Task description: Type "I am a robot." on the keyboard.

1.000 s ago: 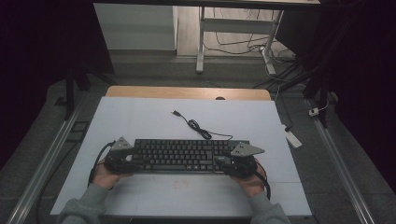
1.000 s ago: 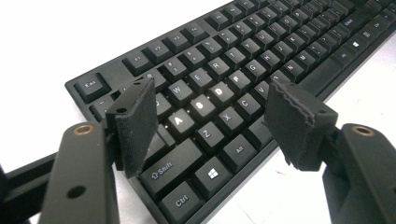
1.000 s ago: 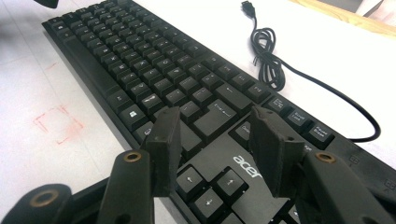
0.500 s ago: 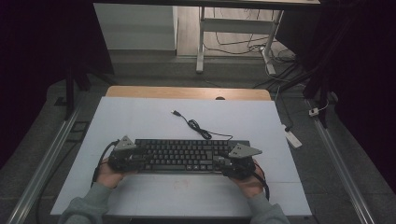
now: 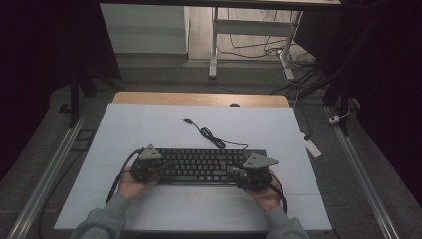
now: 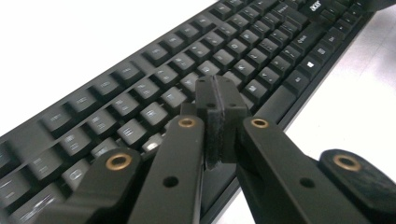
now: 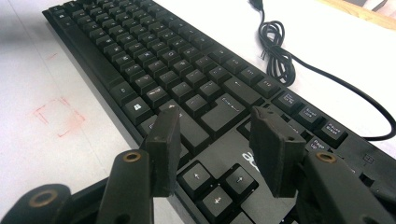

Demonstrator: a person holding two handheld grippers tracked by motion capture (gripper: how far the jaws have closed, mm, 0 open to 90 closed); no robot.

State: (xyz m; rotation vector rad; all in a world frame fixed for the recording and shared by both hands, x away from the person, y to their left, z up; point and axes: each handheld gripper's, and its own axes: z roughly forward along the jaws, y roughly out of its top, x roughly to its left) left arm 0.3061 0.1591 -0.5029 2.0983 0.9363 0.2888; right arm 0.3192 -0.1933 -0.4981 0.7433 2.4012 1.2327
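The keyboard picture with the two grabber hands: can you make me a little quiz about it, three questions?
1. True or false: the left gripper has its jaws wide apart.
2. What lies on the white table behind the keyboard?
A. a mouse
B. a coiled black cable
C. a cup
3. Fill in: the right gripper hangs with open jaws over the keyboard's ______ keys.

Key:
1. False. Its pads are pressed together with nothing between them, over the keys; they have just been closing.
2. B.
3. Arrow. They sit just below its jaws in the right gripper view.
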